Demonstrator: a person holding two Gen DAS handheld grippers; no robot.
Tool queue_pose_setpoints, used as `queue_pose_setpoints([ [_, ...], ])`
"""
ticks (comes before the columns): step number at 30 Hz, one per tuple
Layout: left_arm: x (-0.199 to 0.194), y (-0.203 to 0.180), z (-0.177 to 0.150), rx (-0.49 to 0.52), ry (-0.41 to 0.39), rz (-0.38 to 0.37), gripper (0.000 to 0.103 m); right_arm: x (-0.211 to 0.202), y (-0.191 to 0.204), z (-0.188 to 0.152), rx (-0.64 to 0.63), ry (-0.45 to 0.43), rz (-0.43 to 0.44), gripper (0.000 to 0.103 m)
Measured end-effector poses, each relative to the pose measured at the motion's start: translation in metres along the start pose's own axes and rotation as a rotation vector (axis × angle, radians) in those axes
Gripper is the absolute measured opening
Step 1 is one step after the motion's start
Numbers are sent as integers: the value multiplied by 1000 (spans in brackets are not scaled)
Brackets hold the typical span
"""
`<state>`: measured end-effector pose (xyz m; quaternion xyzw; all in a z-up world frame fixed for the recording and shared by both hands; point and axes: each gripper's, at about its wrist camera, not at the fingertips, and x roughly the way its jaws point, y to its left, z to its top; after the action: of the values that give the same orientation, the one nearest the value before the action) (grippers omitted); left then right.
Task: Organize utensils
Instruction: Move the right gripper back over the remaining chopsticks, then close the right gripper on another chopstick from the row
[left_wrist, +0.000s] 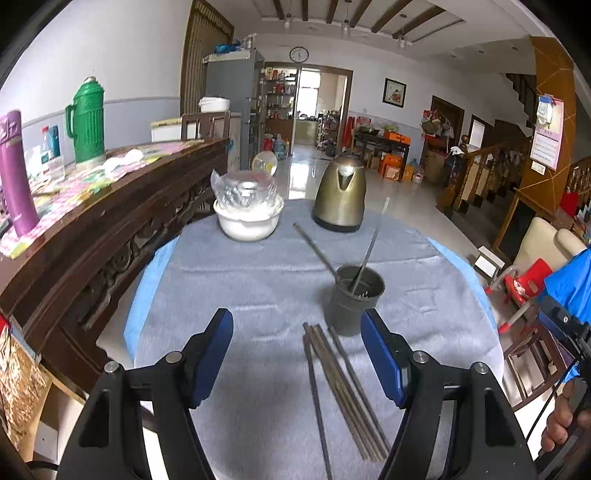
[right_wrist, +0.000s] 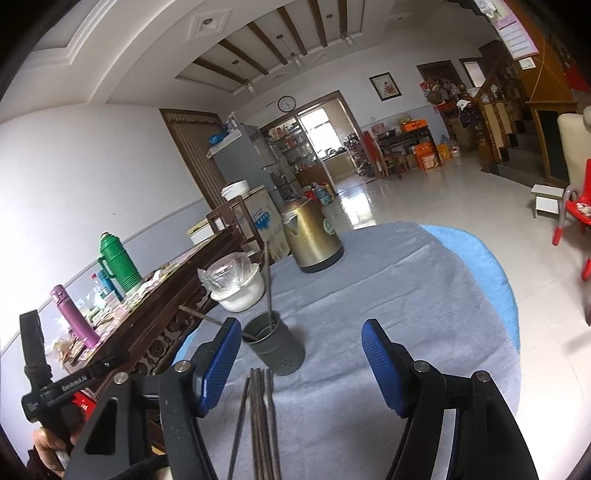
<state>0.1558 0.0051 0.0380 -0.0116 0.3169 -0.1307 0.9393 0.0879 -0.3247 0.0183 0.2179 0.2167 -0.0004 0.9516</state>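
Note:
A dark grey holder cup (left_wrist: 354, 300) stands on the grey cloth with two chopsticks (left_wrist: 369, 251) leaning in it. It also shows in the right wrist view (right_wrist: 275, 347). Several dark chopsticks (left_wrist: 343, 384) lie loose on the cloth just in front of the cup, also in the right wrist view (right_wrist: 260, 417). My left gripper (left_wrist: 297, 354) is open and empty, above the near ends of the loose chopsticks. My right gripper (right_wrist: 299, 365) is open and empty, with the loose chopsticks near its left finger (right_wrist: 218, 365).
A round table under a grey cloth (left_wrist: 258, 280) holds a brass kettle (left_wrist: 341, 192) and a white bowl (left_wrist: 247, 218) with plastic-wrapped glass at the back. A dark wooden sideboard (left_wrist: 110, 221) with a green flask (left_wrist: 88, 122) and a purple bottle (left_wrist: 16, 173) stands left.

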Motion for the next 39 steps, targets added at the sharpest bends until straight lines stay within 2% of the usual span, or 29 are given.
queue_pose_setpoints([
  [6,2,17,-25,-31,41,9,72,19,17,-9,-16,65,42,71],
  [10,18,26,-45,-57,118,-15,72,40,29,-18,-32,117,60,69],
  [13,32,29,-55,-61,167,-23,72,64,39,-27,-47,199,78,54],
  [15,43,30,-60,-62,202,-37,72,85,45,-36,-73,268,69,39],
  [20,70,34,-73,-73,284,-57,72,127,43,-57,-62,410,78,38],
  [25,95,38,-83,-82,377,-71,72,172,43,-68,-60,497,85,38],
  [28,104,41,-87,-91,415,-73,72,199,45,-76,-65,536,95,37],
  [30,108,42,-88,-85,429,-69,72,214,48,-83,-68,560,97,30],
  [35,112,49,-90,-79,451,-56,72,248,45,-101,-45,570,65,20],
  [39,116,55,-88,-81,461,-57,72,263,45,-111,-30,577,51,19],
])
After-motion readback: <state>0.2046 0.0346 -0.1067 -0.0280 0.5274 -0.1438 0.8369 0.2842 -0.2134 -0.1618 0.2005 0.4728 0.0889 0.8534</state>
